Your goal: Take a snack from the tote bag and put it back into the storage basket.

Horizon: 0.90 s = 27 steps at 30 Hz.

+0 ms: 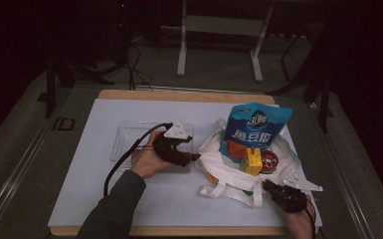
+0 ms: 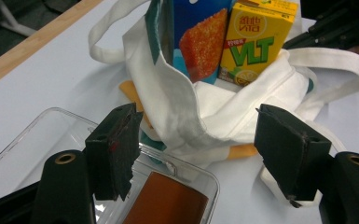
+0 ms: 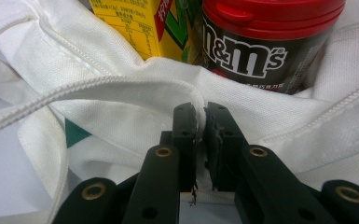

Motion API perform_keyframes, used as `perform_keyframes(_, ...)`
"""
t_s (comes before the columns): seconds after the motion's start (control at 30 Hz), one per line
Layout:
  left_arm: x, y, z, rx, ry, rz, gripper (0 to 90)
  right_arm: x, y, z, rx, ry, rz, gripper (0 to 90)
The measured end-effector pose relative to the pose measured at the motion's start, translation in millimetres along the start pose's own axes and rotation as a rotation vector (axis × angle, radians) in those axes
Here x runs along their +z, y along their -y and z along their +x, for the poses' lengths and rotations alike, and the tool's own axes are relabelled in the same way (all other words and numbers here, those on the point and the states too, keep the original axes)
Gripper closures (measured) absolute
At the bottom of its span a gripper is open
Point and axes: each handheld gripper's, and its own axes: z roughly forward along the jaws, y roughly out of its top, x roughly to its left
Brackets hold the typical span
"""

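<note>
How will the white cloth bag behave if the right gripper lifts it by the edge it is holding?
The white cloth bag looks floppy: its rim folds and sags, so it would probably stretch and droop. The right gripper pinches only one edge, so the bag may tilt. The yellow carton and blue packet stand loose inside and could tip over.

Your left gripper [image 1: 195, 157] has bare white surface [image 1: 99, 199] open behind it at 6 and 7 o'clock, clear to the near edge. At its 3 o'clock the white tote bag [image 1: 229, 172] blocks the way, touching the clear plastic tray [image 1: 124, 134] corner. The bag mouth is crowded: the blue snack pouch [image 1: 256, 127] stands tall at 12 o'clock, with the yellow VLT carton [image 1: 251, 162] and red-lidded M&M's tub [image 1: 269, 160] just beside it. Your right gripper [image 1: 266, 185] sits pinched on the bag's hem, with the carton and tub close at its 12 o'clock. In the tray, a brown packet [image 2: 168, 200] lies under your left gripper.
</note>
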Motion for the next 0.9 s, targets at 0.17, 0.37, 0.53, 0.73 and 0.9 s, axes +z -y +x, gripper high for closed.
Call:
perform_keyframes(0.17, 2.7, -2.7, -3.1, -0.011, 0.002, -0.012, 28.9, 0.0, 0.0, 0.1, 0.0, 0.001, 0.0, 82.4)
perform_keyframes(0.37, 5.6, -5.0, -6.6, -0.014, 0.0, -0.034, 32.3, 0.0, 0.1, -0.1, 0.002, -0.001, -0.001, 82.3)
perform_keyframes(0.53, 8.0, -9.3, -10.3, -0.018, 0.005, -0.064, 32.4, 0.0, 0.0, 0.3, 0.003, 0.003, -0.001, 82.2)
perform_keyframes(0.73, 14.4, -19.3, -21.1, 0.01, 0.025, -0.067, 32.9, 0.0, 0.2, 0.6, 0.007, 0.002, -0.003, 81.4)
perform_keyframes(0.9, 24.1, -31.2, -29.7, 0.054, -0.012, -0.034, 32.9, 0.1, 0.1, 0.8, 0.006, 0.003, -0.002, 81.3)
